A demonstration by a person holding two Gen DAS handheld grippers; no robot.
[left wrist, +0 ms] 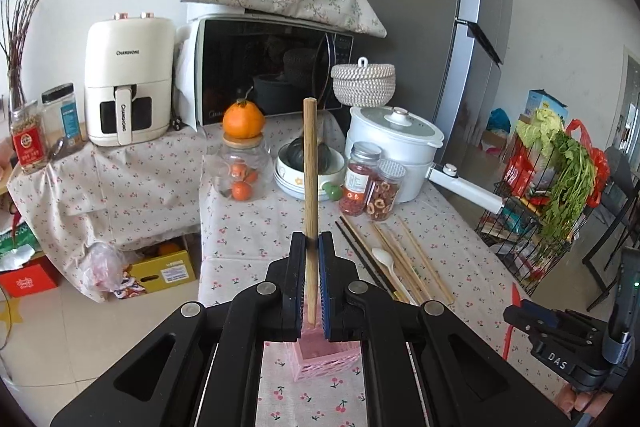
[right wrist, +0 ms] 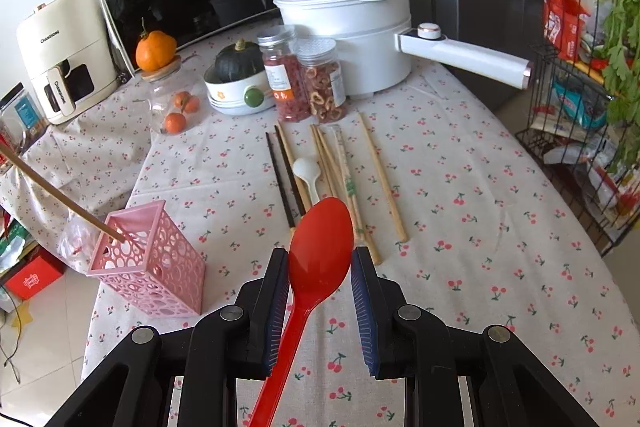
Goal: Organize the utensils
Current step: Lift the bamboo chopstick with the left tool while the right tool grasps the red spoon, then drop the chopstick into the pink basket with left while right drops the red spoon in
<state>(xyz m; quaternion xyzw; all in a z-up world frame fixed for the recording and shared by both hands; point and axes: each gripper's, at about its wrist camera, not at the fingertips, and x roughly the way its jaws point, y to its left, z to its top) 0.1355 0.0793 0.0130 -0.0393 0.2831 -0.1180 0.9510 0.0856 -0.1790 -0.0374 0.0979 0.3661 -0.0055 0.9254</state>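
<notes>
Closest to the right wrist camera, the right gripper (right wrist: pixel 320 263) has a red spoon (right wrist: pixel 316 259) lying between its fingers, bowl forward and handle running back under the camera; the jaws stand apart around the wide bowl, the left pad against its edge, and I cannot tell whether the right pad touches it. Ahead of this gripper, loose utensils lie in a row on the cherry-print counter (right wrist: pixel 460 211): two dark chopsticks (right wrist: pixel 285 179), a white spoon (right wrist: pixel 307 173), and several light wooden chopsticks (right wrist: pixel 384 179), all pointing away toward two jars of dried fruit (right wrist: pixel 304 79) and a white pot with a long handle (right wrist: pixel 352 27). Off to the gripper's left, near the counter's edge, a pink holder (right wrist: pixel 148 263) with round cut-outs stands upright, and a wooden chopstick (right wrist: pixel 60 195) slants down into its open top. In the left wrist view, the left gripper (left wrist: pixel 311 239) is closed on that wooden chopstick (left wrist: pixel 310 195), which rises straight up between the pads while its lower end dips into the pink holder (left wrist: pixel 324 359) directly beneath the fingers. Beyond the left gripper sit a bowl with a dark squash (left wrist: pixel 304 163), a glass jar topped by an orange (left wrist: pixel 242 155), a microwave (left wrist: pixel 272 71) and a cream air fryer (left wrist: pixel 128 79). At the lower right of that view the right gripper (left wrist: pixel 560 339) shows only in part.
</notes>
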